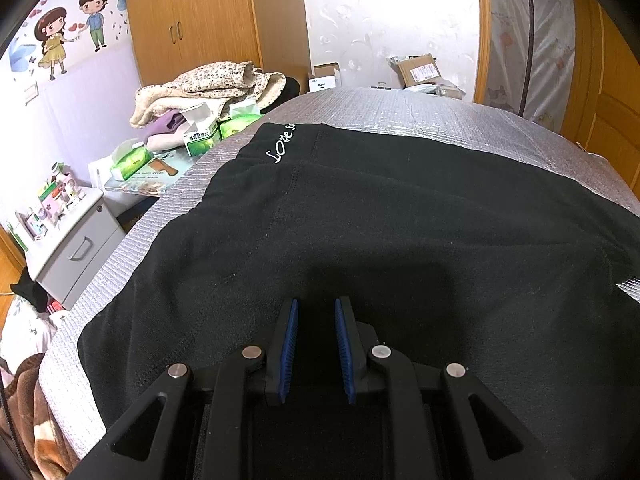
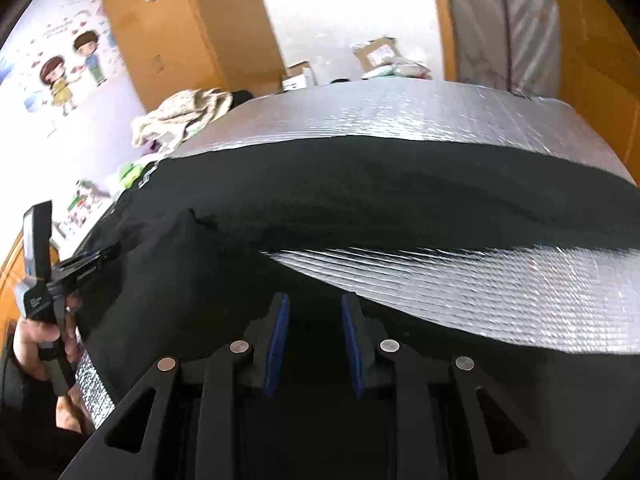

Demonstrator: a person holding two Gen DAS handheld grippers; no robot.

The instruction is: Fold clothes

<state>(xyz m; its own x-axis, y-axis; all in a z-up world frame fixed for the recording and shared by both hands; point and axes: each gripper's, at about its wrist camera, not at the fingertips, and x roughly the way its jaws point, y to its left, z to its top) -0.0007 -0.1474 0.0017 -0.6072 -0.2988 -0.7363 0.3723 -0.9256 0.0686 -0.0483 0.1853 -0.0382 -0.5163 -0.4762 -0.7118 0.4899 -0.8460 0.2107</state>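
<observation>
A black garment (image 1: 400, 208) with white lettering (image 1: 282, 146) lies spread on a silver quilted mat (image 1: 400, 108). My left gripper (image 1: 316, 304) hovers low over its near part. Its blue pads (image 1: 290, 344) stand apart, and only flat black cloth shows in the gap. In the right wrist view the garment (image 2: 360, 184) forks, with a wedge of mat (image 2: 480, 288) between its two parts. My right gripper (image 2: 314, 298) is over the near part, pads apart, with no cloth bunched between them. The left gripper (image 2: 108, 250) sits at the garment's left edge, held by a hand (image 2: 32, 336).
Left of the bed stand a grey nightstand (image 1: 76, 240) with small bottles, tissue packs and boxes (image 1: 200, 140), and a pile of blankets (image 1: 208, 84). A wooden wardrobe (image 1: 192, 20) and cardboard boxes (image 1: 418, 68) are behind the bed. The right wrist view is blurred by motion.
</observation>
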